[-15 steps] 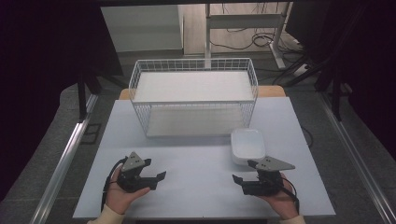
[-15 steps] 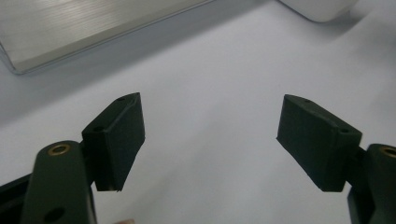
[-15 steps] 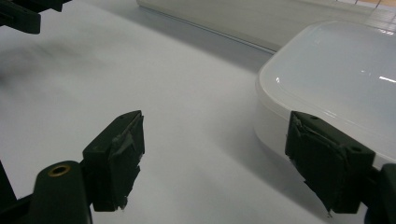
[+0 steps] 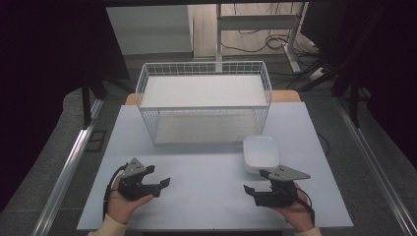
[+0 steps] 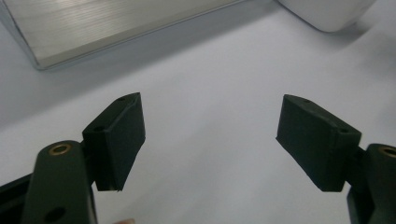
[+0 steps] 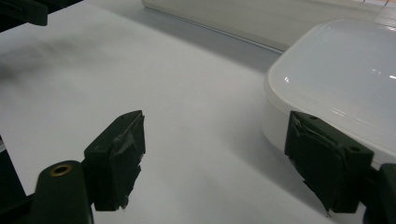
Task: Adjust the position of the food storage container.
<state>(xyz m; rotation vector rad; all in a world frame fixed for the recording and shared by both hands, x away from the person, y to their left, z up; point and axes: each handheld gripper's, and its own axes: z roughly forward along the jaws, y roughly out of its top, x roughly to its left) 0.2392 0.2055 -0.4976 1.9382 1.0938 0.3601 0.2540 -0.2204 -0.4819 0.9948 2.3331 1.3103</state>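
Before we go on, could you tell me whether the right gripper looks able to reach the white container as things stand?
Probably yes: the right gripper is open and empty, the white container sits just beyond it, nothing lying between.

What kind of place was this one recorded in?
Probably a lab or workshop recording station: a white table with a white wire basket, a lidded white container, dark curtains either side, and cables on the floor behind.
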